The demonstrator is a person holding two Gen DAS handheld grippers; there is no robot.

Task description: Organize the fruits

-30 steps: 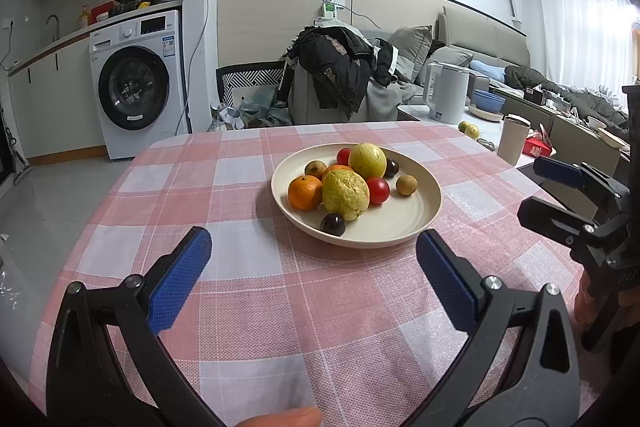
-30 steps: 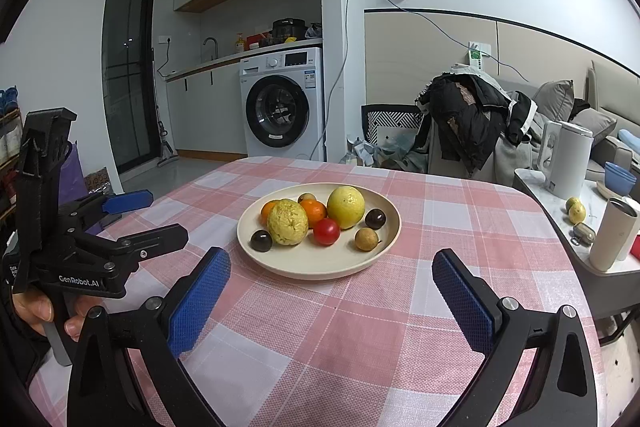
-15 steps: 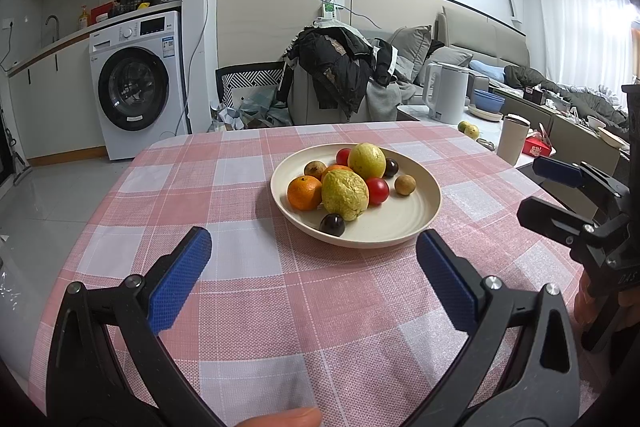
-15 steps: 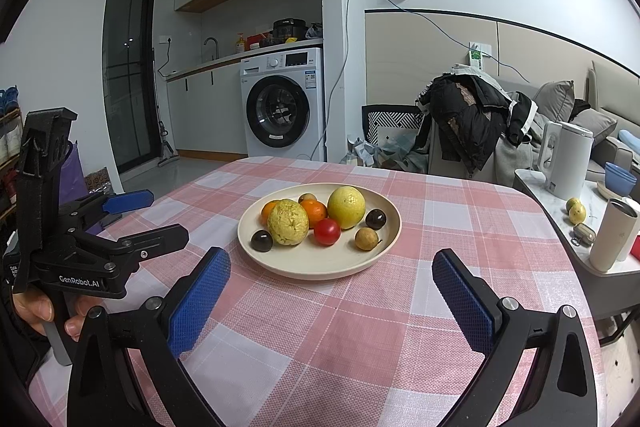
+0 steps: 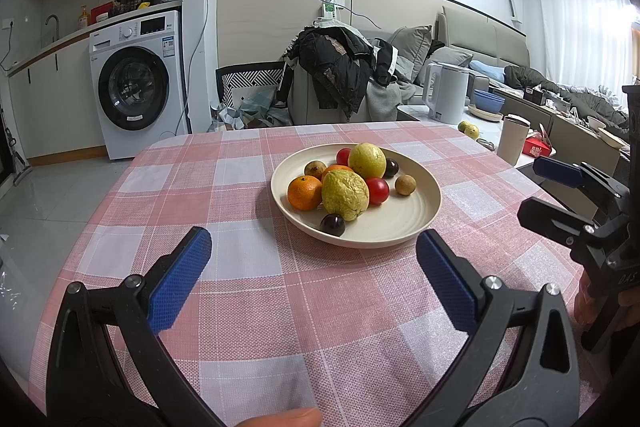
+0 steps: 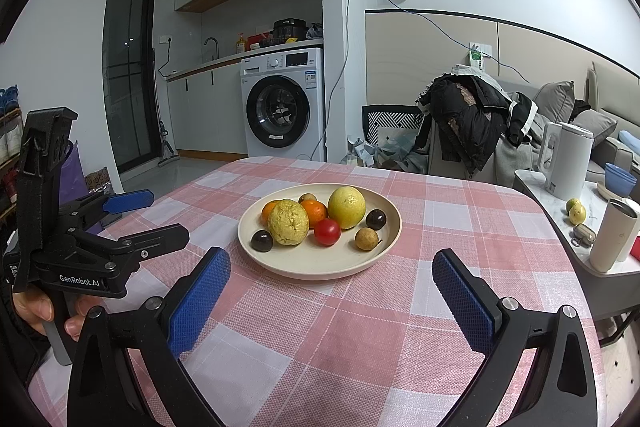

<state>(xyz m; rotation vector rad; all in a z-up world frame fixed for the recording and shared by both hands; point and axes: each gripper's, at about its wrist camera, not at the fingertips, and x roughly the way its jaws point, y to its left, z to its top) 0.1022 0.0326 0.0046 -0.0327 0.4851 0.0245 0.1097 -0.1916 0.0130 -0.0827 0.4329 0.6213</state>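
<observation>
A cream plate [image 5: 404, 223] [image 6: 304, 263] sits mid-table and holds several fruits: two yellow-green guavas [image 5: 345, 194] [image 6: 288, 222], oranges [image 5: 304, 192] [image 6: 314, 211], red tomatoes [image 5: 377, 190] [image 6: 327, 231], dark plums [image 5: 332, 224] [image 6: 262, 240] and small brown longans [image 5: 405, 184] [image 6: 366, 239]. My left gripper [image 5: 314, 279] is open and empty, held short of the plate's near rim. My right gripper [image 6: 332, 291] is open and empty, also short of the plate. Each gripper shows in the other's view: the right one [image 5: 560, 195], the left one [image 6: 136, 219].
The table has a pink and white checked cloth [image 5: 248, 187]. A side table to the right holds a white kettle [image 6: 565, 161], a tumbler [image 6: 612, 235], blue bowls [image 5: 489, 100] and small fruits [image 6: 576, 211]. A chair with dark jackets [image 5: 336, 75] stands behind; a washing machine [image 5: 136, 83] is far left.
</observation>
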